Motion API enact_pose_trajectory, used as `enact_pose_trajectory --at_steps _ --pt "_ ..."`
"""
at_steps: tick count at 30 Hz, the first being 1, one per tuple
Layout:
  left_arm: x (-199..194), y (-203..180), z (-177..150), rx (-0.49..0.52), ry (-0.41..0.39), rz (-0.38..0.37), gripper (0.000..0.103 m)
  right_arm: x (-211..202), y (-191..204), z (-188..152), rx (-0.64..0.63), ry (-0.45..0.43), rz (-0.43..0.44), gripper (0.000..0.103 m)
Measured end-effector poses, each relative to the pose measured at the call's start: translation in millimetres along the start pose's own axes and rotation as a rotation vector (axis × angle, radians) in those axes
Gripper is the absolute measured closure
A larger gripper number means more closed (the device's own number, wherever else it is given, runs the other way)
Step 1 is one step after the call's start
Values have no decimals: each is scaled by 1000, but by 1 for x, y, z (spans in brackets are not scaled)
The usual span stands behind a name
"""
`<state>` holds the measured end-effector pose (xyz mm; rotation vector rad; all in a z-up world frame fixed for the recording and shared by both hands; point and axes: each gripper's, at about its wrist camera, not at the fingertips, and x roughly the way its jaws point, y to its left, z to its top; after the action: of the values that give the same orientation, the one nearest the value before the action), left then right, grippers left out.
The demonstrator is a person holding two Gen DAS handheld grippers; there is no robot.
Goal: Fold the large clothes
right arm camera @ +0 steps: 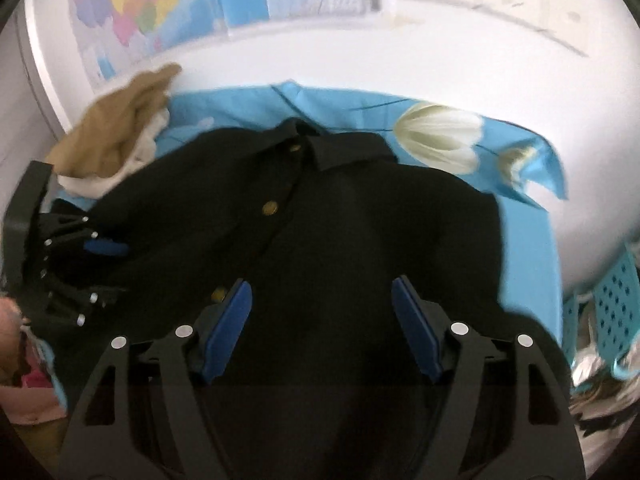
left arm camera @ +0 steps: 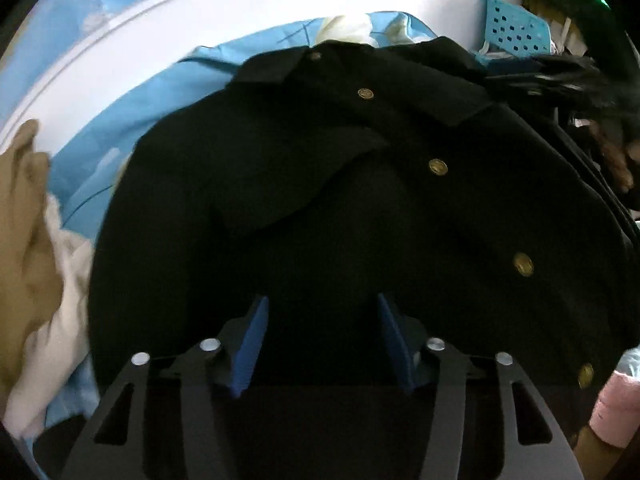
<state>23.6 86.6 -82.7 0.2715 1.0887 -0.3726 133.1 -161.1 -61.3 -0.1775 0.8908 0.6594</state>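
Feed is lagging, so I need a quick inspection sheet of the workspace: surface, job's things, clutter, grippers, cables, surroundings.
Surface: blue sheet with a white flower print, spread out.
Job's things: black jacket with gold buttons, lying front up, collar at the far end, one sleeve folded across the chest.
Clutter: tan and cream clothes piled at the sheet's far left; blue perforated basket at its right.
Grippers: left gripper and right gripper both open above the jacket, nothing between the pads.
Cables: nothing seen.
Surroundings: white wall, coloured map.
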Motion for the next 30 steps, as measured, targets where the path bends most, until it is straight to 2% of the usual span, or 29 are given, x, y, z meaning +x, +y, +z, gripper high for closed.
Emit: enact_pose_trajectory --at_steps 1,2,3,4,6,7,8,9,11,12,13,14,15,16,17,18,19,21,23,25,28,29,30 --pt "2 2 3 1 -8 -8 73 10 0 5 -7 17 -2 31" --pt "2 3 7 1 -12 -30 82 24 1 11 -25 42 -5 33" --pt "2 3 9 3 -13 -37 91 36 3 15 -43 62 -20 42" --pt "1 3 10 10 -20 -31 96 43 4 14 -57 82 -28 64" --pt "-6 6 11 5 -40 -19 98 59 5 20 -60 120 6 84" --pt "-9 11 12 -13 -50 -24 98 61 4 24 -62 119 10 91" --pt "-16 17 14 -42 -67 -33 98 57 7 30 -81 95 -20 92" --pt "-23 23 16 -69 -89 -19 98 51 8 36 -80 54 -14 93" --pt "-34 27 19 -84 -126 32 98 35 8 47 -40 -35 18 93" --pt "-38 29 19 -78 -139 45 98 35 8 49 -30 -51 22 93" --pt "-39 30 18 -73 -137 40 98 39 9 50 -31 -44 22 89" --pt "-36 31 17 -65 -117 29 90 52 9 47 -40 15 24 83" --pt "-32 32 15 -52 -89 21 80 65 9 42 -53 88 16 73" --pt "-28 32 14 -38 -64 10 71 69 5 36 -59 113 -4 60" --pt "-27 33 11 -22 -48 -5 67 66 1 34 -59 104 -4 51" --pt "-30 35 8 -18 -53 -14 58 56 -8 32 -45 75 12 42" --pt "-34 38 6 -21 -67 -26 43 46 -16 31 -25 49 24 39" --pt "-51 50 4 -61 -139 -63 32 13 -48 29 58 -38 60 35" --pt "-62 62 8 -105 -192 -36 31 -3 -75 29 114 -75 15 34" --pt "-64 73 17 -130 -211 34 30 -5 -98 29 158 -65 -35 32" --pt "-37 85 30 -139 -130 134 30 19 -120 26 182 36 -109 26" --pt "-22 87 32 -135 -73 170 30 25 -127 24 197 64 -84 30" --pt "-8 87 33 -120 -28 208 37 34 -129 23 218 86 -35 52"
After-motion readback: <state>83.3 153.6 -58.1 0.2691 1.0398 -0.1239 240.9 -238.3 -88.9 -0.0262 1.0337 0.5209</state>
